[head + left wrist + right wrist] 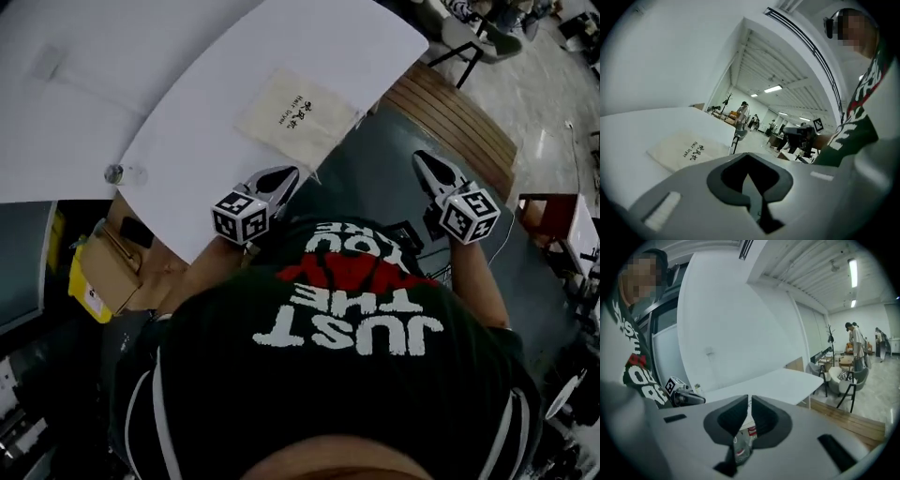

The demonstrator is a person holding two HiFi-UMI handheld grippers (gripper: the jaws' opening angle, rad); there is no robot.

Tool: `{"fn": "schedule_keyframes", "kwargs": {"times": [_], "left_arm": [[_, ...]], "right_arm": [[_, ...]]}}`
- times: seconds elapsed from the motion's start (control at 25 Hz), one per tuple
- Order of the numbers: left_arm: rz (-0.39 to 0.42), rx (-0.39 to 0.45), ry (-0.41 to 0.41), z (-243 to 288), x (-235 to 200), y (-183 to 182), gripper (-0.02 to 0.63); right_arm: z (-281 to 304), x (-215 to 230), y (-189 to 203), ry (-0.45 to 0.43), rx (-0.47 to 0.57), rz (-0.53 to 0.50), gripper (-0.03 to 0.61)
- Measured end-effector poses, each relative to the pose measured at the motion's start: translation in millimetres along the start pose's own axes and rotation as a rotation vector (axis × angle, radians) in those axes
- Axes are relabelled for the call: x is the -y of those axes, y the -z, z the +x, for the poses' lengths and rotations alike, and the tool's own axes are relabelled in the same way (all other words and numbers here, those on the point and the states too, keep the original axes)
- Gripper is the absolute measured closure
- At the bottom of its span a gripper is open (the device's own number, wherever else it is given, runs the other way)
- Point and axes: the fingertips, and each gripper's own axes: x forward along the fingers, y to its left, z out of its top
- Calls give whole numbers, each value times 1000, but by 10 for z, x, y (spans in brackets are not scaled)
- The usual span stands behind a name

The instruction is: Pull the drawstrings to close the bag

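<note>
Start from the white table — broad, filling the upper left of the head view. Locate the cream cloth bag flat on it, printed face up, close to the edge nearest the person. Read the bag's long axis as running from upper left to lower right in the head view, roughly along that near edge. Drawstrings and mouth: too small to tell apart here, so do not assume which end opens.

Check the left gripper next: over the table's near edge, just short of the bag's closest corner, pointing up-picture. Expect the bag ahead of its tips and slightly to the left, as in the left gripper view. Jaws pressed fully together, nothing between them.

Check the right gripper: off the table altogether, over the dark floor beside a slatted wooden bench, well apart from the bag. Bag up and to the left of its tips. Jaws closed to a thin slit, gripping nothing.

Judge the left side the nearer by far. Before any pull, open both pairs of jaws and bring the right gripper across onto the table — toward the bag's far end.
</note>
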Motion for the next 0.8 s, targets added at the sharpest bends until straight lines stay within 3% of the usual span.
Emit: {"fn": "schedule_keyframes", "kwargs": {"times": [0.32, 0.52, 0.68, 0.8], "left_arm": [[-75, -107, -234, 482, -182, 723, 614], [-111, -173, -285, 825, -259, 1212, 600], [-140, -228, -352, 986, -387, 1634, 516], [-93, -243, -409, 1079, -498, 1847, 469]], "right_arm": [[443, 468, 272, -241, -143, -48, 571], [574, 636, 411, -275, -178, -66, 571], [592, 670, 544, -267, -199, -53, 571], [598, 674, 676, -261, -216, -30, 571]]}}
